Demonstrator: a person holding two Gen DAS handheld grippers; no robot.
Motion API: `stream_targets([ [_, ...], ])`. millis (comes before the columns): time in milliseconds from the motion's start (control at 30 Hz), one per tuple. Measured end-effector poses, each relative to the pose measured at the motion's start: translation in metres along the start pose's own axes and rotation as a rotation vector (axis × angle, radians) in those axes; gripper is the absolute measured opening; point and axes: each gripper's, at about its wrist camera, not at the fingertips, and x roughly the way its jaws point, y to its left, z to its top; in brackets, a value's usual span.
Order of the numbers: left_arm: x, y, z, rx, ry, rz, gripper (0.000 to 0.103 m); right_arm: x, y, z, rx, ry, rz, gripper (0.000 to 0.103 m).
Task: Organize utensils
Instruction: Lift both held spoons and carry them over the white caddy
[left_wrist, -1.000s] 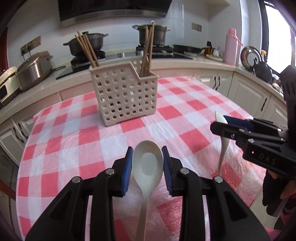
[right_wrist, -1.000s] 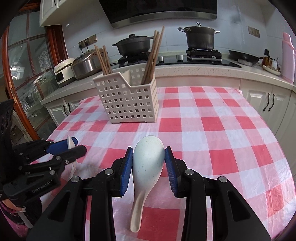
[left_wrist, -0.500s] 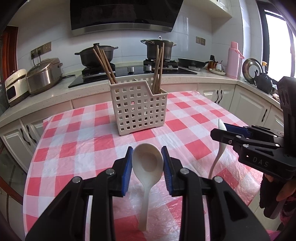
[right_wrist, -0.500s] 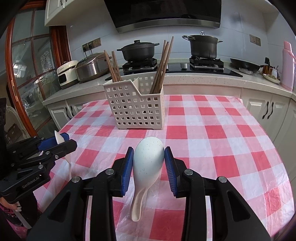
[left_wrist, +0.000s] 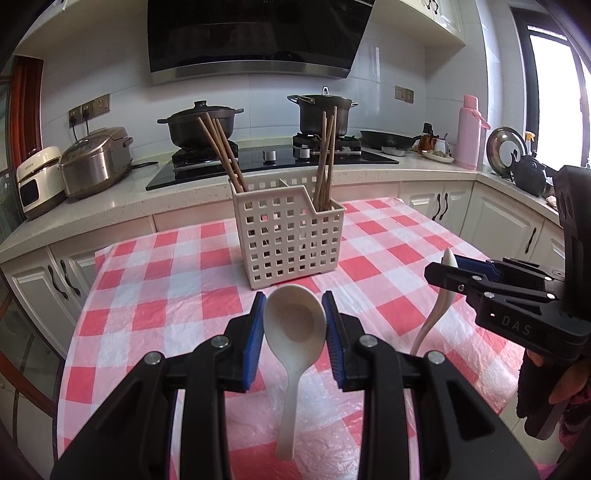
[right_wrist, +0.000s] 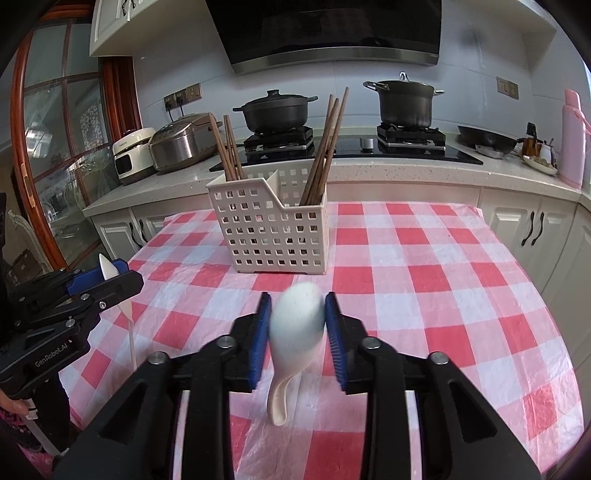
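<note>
Left gripper (left_wrist: 294, 320): my jaws are narrow and clamped on the bowl of a white spoon (left_wrist: 293, 332). Both blue pads touch the bowl's edges. The bowl faces up toward the camera, and the handle hangs down below the jaws, clear of the table (left_wrist: 155, 306).

Right gripper (right_wrist: 297, 316): I read the jaws as closing at this moment, with a second white spoon (right_wrist: 295, 325) between them. Its bowl shows its rounded back and looks slightly blurred. The right pad touches the bowl; on the left side I cannot tell whether a thin gap is there. Its short handle hangs below the jaws, tilted toward the left pad.

Ahead of both sets of jaws, well apart from them, a white slotted basket (left_wrist: 288, 236) stands upright on the red-and-white checked cloth. It holds brown chopsticks (left_wrist: 221, 155) in two bunches, one leaning in the far-left compartment, one standing at the right. The front compartment looks empty through the slots.

In the left view the right gripper shows off to the right of my jaws; in the right view the left gripper shows off to the left.
</note>
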Motion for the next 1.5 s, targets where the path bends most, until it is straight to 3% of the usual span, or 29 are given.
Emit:
stream_targets([
  [300, 0.008, 0.004, 0.003, -0.001, 0.009, 0.008, 0.03, 0.01, -0.006, 0.0, 0.016, 0.009, 0.004, 0.015],
  [800, 0.006, 0.007, 0.027, 0.012, -0.049, 0.011, 0.03, 0.006, -0.001, 0.022, -0.016, -0.048, 0.016, 0.015],
  [1067, 0.016, 0.009, 0.062, 0.025, -0.081, 0.008, 0.03, 0.01, 0.0, 0.057, -0.056, -0.113, 0.014, 0.015],
  [1500, 0.03, 0.021, 0.145, -0.006, -0.184, 0.013, 0.03, 0.034, -0.006, 0.123, -0.085, -0.161, 0.015, 0.015],
])
